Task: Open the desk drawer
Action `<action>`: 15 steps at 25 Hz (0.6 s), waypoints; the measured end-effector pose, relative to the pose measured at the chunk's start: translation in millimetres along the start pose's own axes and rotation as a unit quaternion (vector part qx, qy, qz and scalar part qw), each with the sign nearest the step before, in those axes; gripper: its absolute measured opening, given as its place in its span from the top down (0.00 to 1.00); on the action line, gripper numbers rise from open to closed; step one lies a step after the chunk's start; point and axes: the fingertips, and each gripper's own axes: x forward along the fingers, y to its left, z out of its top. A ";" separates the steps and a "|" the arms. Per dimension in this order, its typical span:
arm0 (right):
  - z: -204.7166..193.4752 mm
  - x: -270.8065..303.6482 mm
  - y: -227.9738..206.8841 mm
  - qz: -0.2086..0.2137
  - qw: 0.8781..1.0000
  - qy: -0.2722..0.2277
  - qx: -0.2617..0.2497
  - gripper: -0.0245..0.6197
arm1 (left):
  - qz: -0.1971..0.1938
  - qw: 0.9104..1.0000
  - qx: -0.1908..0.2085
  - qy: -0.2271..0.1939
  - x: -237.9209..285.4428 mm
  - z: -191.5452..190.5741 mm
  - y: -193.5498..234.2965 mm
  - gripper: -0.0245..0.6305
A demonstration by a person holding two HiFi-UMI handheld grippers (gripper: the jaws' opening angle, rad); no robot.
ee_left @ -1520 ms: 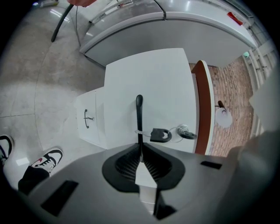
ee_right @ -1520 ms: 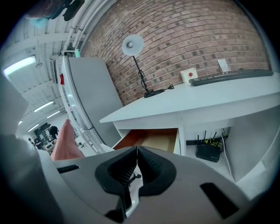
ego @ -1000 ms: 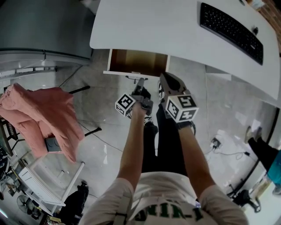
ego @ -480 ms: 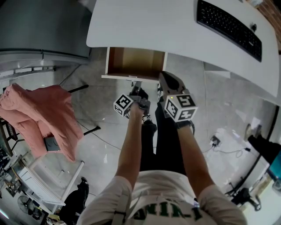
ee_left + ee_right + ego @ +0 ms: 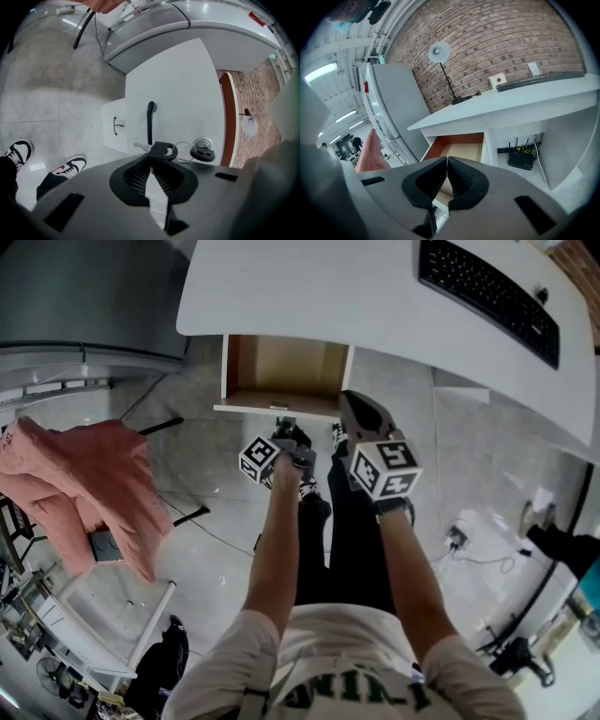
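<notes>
The desk drawer (image 5: pixel 281 371) stands pulled out from under the white desk (image 5: pixel 309 287), showing its bare wooden inside. My left gripper (image 5: pixel 286 430) is just in front of the drawer's white front (image 5: pixel 178 89). In the left gripper view my left gripper (image 5: pixel 151 165) is shut on a black-headed key (image 5: pixel 161 151). A wire ring links the key to a round black piece (image 5: pixel 202 153) against the front, beside the black handle (image 5: pixel 150 122). My right gripper (image 5: pixel 354 411) hovers beside it, shut and empty, and in its own view my right gripper (image 5: pixel 447 157) faces the open drawer (image 5: pixel 459 145).
A black keyboard (image 5: pixel 487 296) lies on the desk. A pink cloth (image 5: pixel 94 484) hangs over a chair at the left, with a grey cabinet (image 5: pixel 84 296) behind. A cable and plug (image 5: pixel 459 545) lie on the floor at the right. A router (image 5: pixel 520 159) stands under the desk.
The drawer has slid further out and more of its wooden inside shows. My left gripper has drawn back toward the person and sunk a little. The right gripper has kept still.
</notes>
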 end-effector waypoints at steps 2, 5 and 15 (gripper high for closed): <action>-2.4 0.7 -1.5 0.001 1.000 0.002 -0.002 0.96 | 0.006 1.000 -0.001 0.000 2.4 0.6 7.7 0.94; -8.2 0.9 -3.8 0.001 1.000 0.008 -0.003 0.96 | 0.023 1.000 -0.006 0.004 4.9 -0.6 20.8 0.94; -21.7 1.4 -14.1 0.002 1.000 0.023 -0.010 0.96 | 0.018 1.000 -0.021 0.004 4.1 -3.3 50.3 0.95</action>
